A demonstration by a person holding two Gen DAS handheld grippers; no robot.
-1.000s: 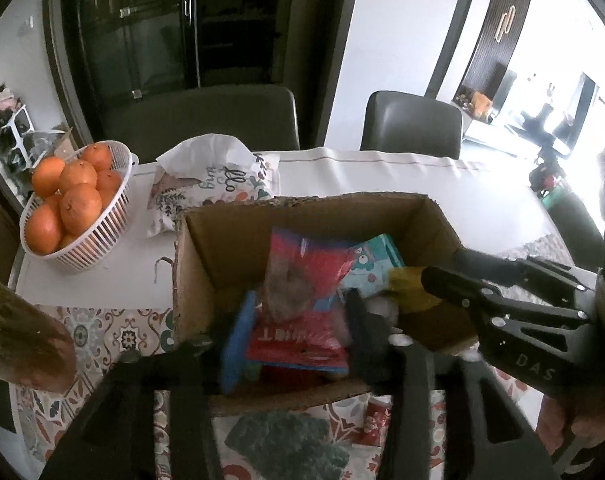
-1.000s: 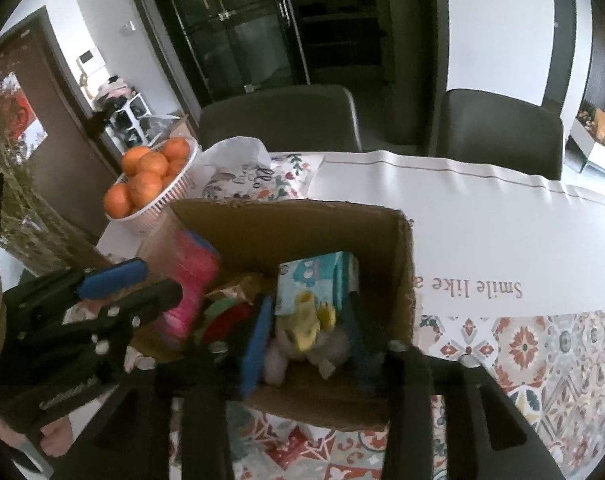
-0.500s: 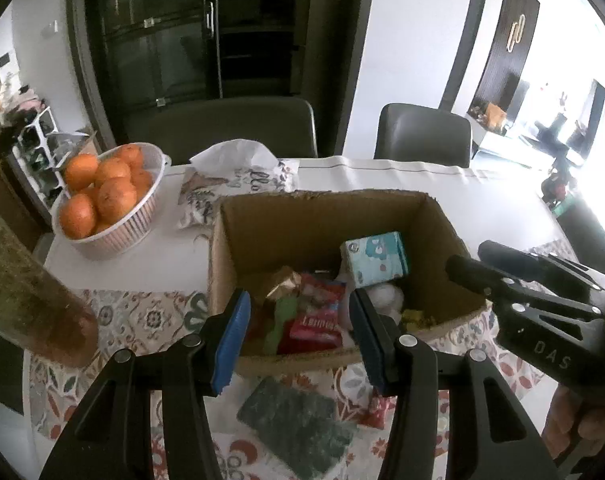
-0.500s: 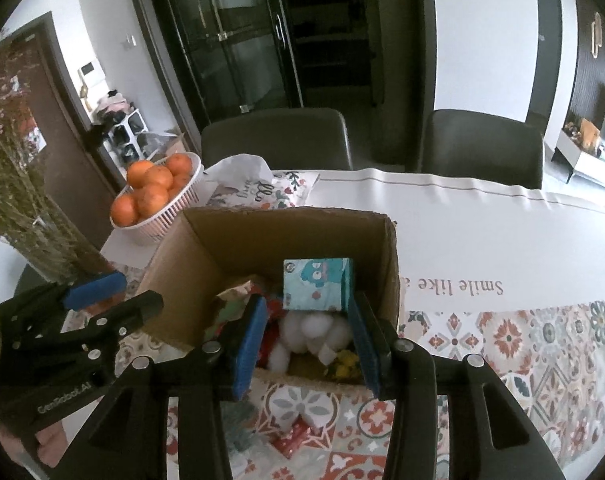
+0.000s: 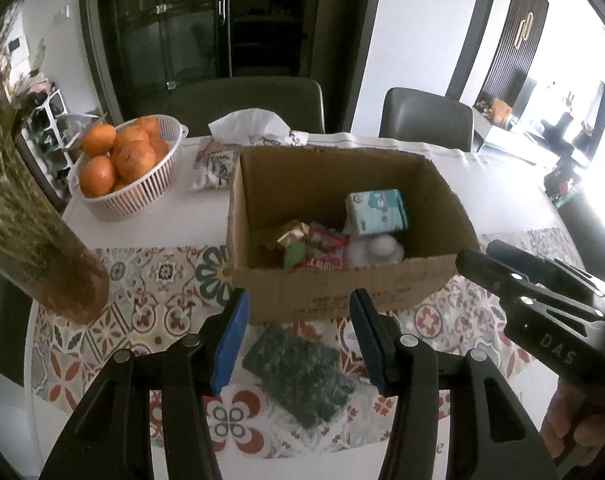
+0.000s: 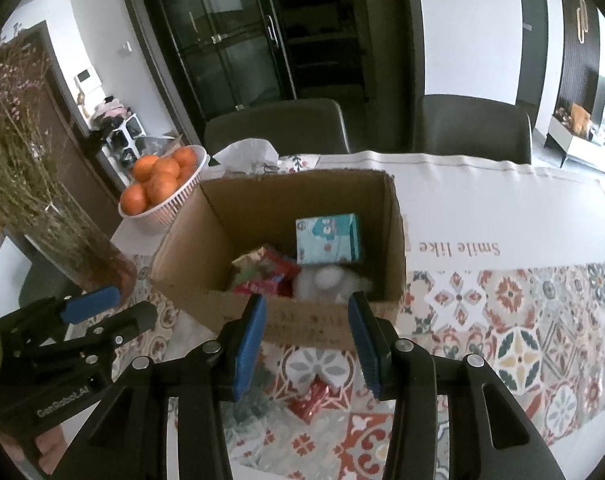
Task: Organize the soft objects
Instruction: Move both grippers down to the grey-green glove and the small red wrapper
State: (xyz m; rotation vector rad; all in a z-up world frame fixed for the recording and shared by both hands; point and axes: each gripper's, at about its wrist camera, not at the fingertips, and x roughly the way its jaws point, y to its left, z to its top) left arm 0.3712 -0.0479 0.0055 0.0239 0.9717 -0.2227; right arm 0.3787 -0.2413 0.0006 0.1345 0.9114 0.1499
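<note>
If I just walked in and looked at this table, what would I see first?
Probably the open cardboard box in the middle of the table, with a teal cartoon packet and something white and fluffy inside. Next, the white basket of oranges at the back left. A dark green sponge lies on the patterned cloth just in front of the box.

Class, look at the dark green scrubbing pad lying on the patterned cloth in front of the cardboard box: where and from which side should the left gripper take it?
Grip the dark green pad across its shorter width, coming from above. It lies flat and askew on the tablecloth, apart from the cardboard box, so only its edges offer purchase. The left gripper is open and empty above it; it probably needs a slight roll to square up.
</note>
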